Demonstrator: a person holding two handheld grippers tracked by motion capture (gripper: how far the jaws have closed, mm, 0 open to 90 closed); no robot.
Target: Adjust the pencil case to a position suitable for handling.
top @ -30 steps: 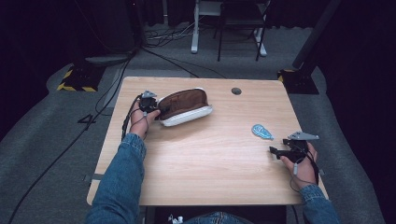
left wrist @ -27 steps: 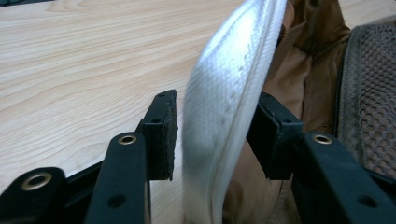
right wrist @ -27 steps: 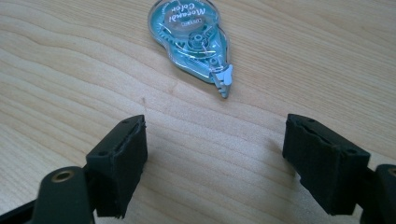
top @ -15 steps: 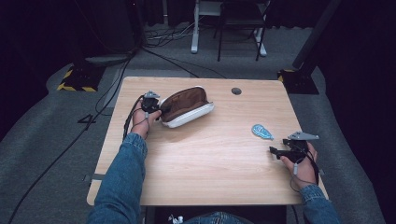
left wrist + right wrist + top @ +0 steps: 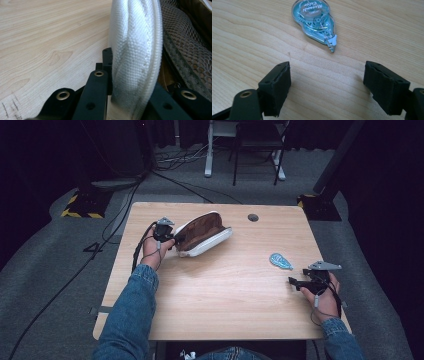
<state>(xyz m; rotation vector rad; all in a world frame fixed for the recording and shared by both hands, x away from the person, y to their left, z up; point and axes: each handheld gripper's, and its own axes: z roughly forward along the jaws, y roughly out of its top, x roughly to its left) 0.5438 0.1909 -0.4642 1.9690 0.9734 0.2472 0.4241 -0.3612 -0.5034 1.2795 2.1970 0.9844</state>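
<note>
Two grippers work the table [image 5: 210,290]: from above, the pouch [image 5: 202,234] has tipped slightly more open. Left gripper [image 5: 130,75] pinches its white rim. Right gripper [image 5: 327,82], spread wide, faces the tape dispenser [image 5: 315,21], likely next.

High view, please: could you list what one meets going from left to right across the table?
Left gripper → open pencil case → table's cable hole → blue correction tape dispenser → right gripper.

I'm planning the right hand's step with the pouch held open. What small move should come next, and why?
Probably ease the open right gripper forward over the correction tape: it lies just ahead on the table, untouched, while the left gripper pinches the pouch rim.
</note>
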